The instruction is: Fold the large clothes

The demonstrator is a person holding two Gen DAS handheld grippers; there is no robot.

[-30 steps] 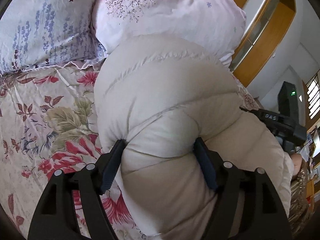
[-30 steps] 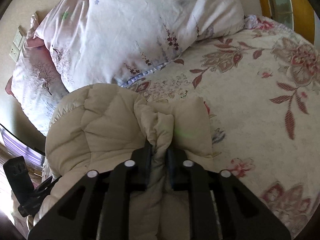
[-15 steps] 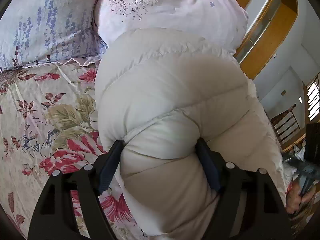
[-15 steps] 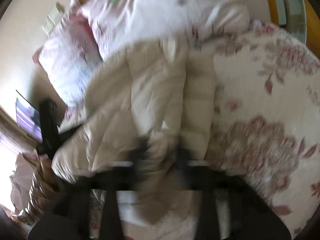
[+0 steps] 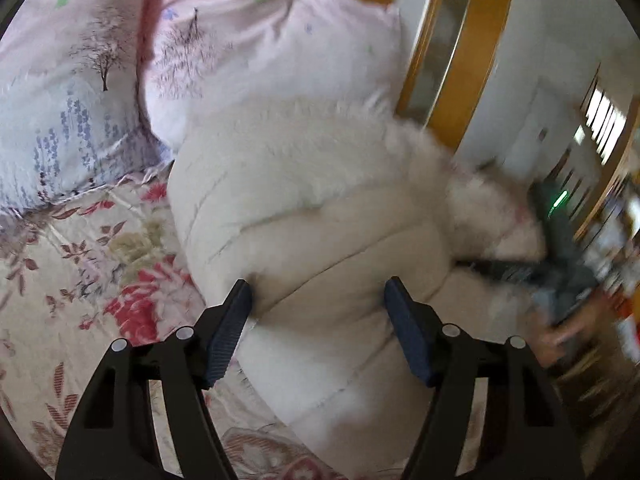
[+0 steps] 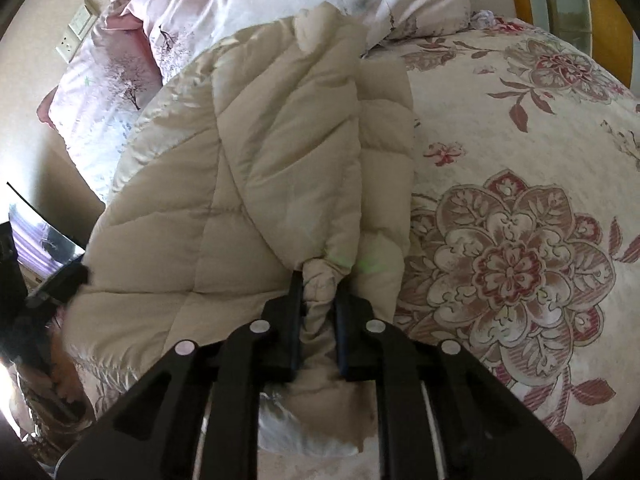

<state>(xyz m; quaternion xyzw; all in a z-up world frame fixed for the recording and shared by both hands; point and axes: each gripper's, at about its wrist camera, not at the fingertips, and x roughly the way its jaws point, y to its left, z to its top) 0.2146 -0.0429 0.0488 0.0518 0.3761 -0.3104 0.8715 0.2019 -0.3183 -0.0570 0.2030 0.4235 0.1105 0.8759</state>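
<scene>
Jacket [image 6: 248, 168] bunched on floral bed [image 6: 520, 128] below pillows [image 5: 100, 92], right tool [image 6: 318, 316] clenched on gathered cuff, left tool [image 5: 318, 320] closing wide around padded roll, pads touching, likely to hold fold together.

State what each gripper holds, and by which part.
Left gripper is closing around the puffy jacket's thick folded bulk; right gripper pinches a bunched edge.

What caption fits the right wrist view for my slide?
Right gripper pinching a bunched fold of the beige quilted down jacket over the floral bedspread, pillows behind.
</scene>
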